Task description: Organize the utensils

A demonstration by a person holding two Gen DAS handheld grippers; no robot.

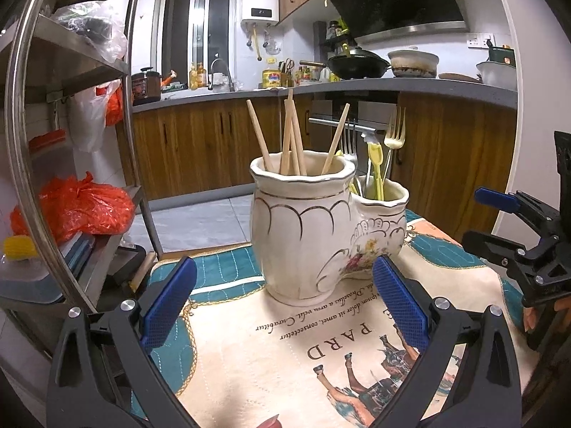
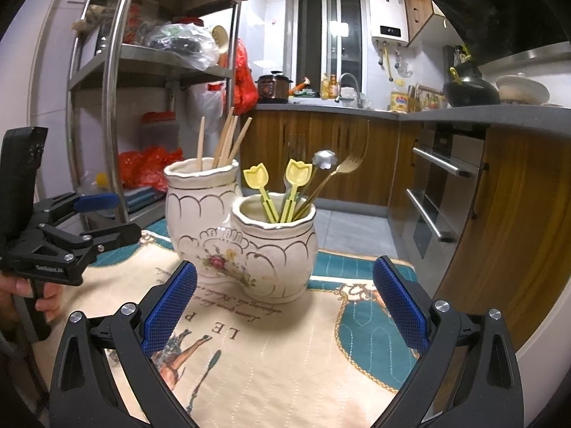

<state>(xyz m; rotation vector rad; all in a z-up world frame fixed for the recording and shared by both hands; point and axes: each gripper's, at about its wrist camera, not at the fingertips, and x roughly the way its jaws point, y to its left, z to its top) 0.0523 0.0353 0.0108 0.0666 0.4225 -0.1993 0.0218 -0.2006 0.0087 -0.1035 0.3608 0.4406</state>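
A cream ceramic double holder point(image 1: 303, 239) point(image 2: 249, 249) with gold trim stands on a printed tablecloth. Its taller pot holds several wooden chopsticks point(image 1: 291, 135) point(image 2: 225, 142). Its lower pot holds yellow tulip-topped utensils point(image 2: 273, 185) point(image 1: 374, 167), a gold fork point(image 2: 351, 162) point(image 1: 394, 132) and a silver-topped piece point(image 2: 324, 159). My left gripper point(image 1: 285, 274) is open just in front of the taller pot, empty. My right gripper point(image 2: 285, 278) is open in front of the lower pot, empty. Each gripper also shows at the side of the other's view, the right gripper point(image 1: 478, 217) and the left gripper point(image 2: 117, 214).
The tablecloth point(image 1: 267, 356) point(image 2: 285, 349) covers a small table whose far edge is just behind the holder. A steel shelf rack point(image 1: 89, 142) point(image 2: 117, 107) with bags stands to the left. Wooden kitchen cabinets point(image 2: 321, 149) and an oven point(image 2: 439, 192) lie beyond. A hand point(image 2: 46, 299) holds the left gripper's handle.
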